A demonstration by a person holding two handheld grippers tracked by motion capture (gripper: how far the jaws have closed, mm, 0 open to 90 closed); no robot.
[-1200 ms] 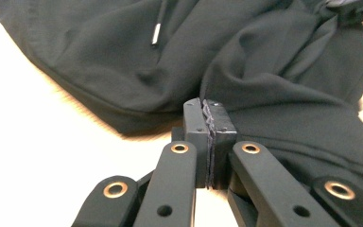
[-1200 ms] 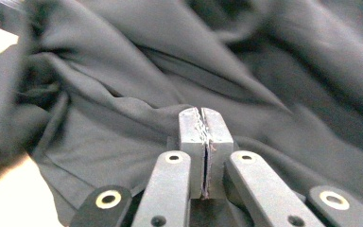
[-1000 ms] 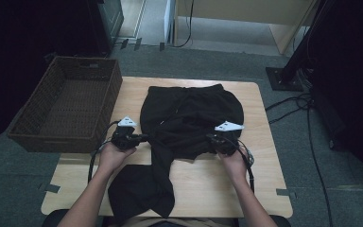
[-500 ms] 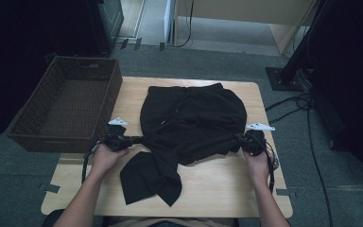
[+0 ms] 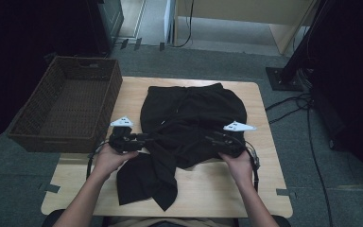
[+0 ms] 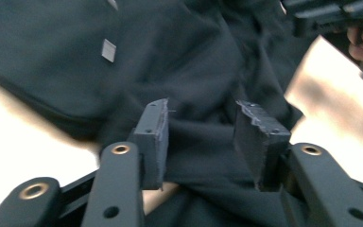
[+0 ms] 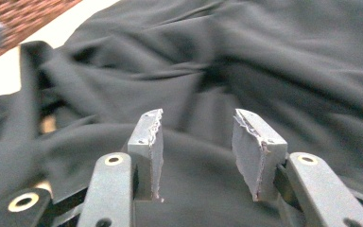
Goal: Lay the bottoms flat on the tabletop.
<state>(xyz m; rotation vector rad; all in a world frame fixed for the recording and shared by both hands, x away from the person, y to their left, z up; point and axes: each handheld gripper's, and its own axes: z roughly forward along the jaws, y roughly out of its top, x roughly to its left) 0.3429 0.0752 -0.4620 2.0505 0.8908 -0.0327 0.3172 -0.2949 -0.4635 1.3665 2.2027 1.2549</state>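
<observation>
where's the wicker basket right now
In the high view the wicker basket sits at the table's left edge, beside the black shorts and just beyond the left tool.

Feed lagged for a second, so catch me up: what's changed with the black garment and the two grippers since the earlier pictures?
Both grippers let go: the left gripper and right gripper have just been opening, pads off the cloth. After spreading apart, the hands have come back inward. The black garment now lies partly folded, one end trailing toward the near edge. The wicker basket hasn't moved.

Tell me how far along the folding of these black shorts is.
Done: black shorts lie on the table, one fold laid across the middle. In hand: left gripper and right gripper, jaws just opening, grip nothing. Left: lower leg unfolded; wicker basket holds nothing.
</observation>
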